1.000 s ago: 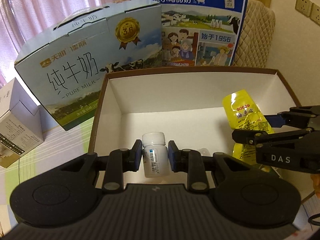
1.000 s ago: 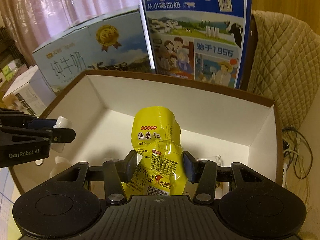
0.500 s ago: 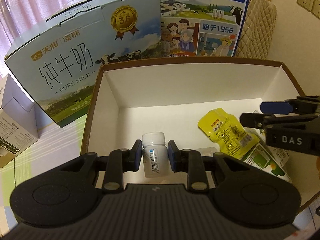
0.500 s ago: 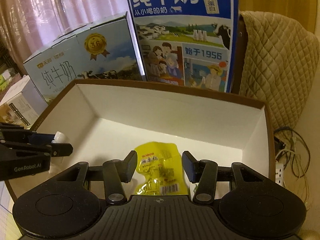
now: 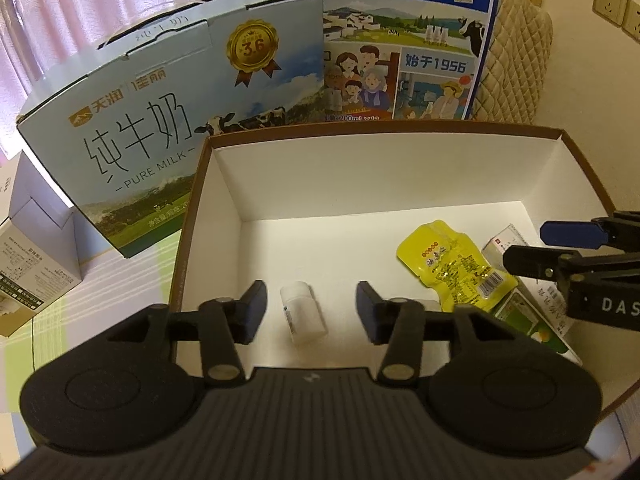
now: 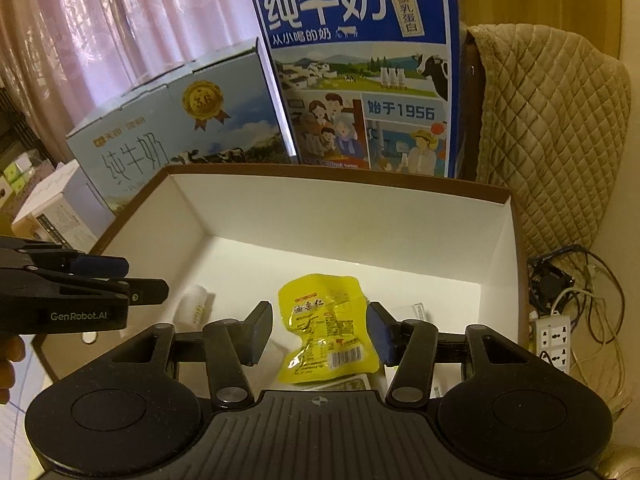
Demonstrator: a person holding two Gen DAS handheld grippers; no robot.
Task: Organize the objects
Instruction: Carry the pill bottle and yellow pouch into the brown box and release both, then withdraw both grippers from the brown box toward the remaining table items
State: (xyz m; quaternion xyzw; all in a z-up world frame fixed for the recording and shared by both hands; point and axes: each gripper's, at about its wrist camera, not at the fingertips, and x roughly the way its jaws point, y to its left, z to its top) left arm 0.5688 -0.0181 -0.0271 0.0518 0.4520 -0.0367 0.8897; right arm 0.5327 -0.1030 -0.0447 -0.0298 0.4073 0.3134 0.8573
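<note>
A small white pill bottle (image 5: 303, 314) lies on its side on the floor of the open white-lined box (image 5: 384, 168), below my left gripper (image 5: 311, 308). The left jaws are opening and stand clear of the bottle on both sides. A yellow snack pouch (image 6: 326, 330) lies flat on the box floor under my right gripper (image 6: 318, 332), whose jaws are opening too, with the pads apart from the pouch. The pouch (image 5: 454, 266) and the right gripper (image 5: 568, 248) also show at the right of the left wrist view. The bottle (image 6: 195, 307) and the left gripper (image 6: 140, 280) appear at the left of the right wrist view.
Two milk cartons stand behind the box: a pale blue one (image 5: 160, 120) at left and a tall dark blue one (image 5: 404, 40). Small flat packets (image 5: 536, 312) lie in the box's right corner. A quilted chair back (image 6: 552, 136) and a power strip (image 6: 554, 338) are at right.
The left gripper let go of the white bottle, which now lies on the box floor. The yellow pouch left the right gripper's grip and lies flat; the right gripper rose slightly.
</note>
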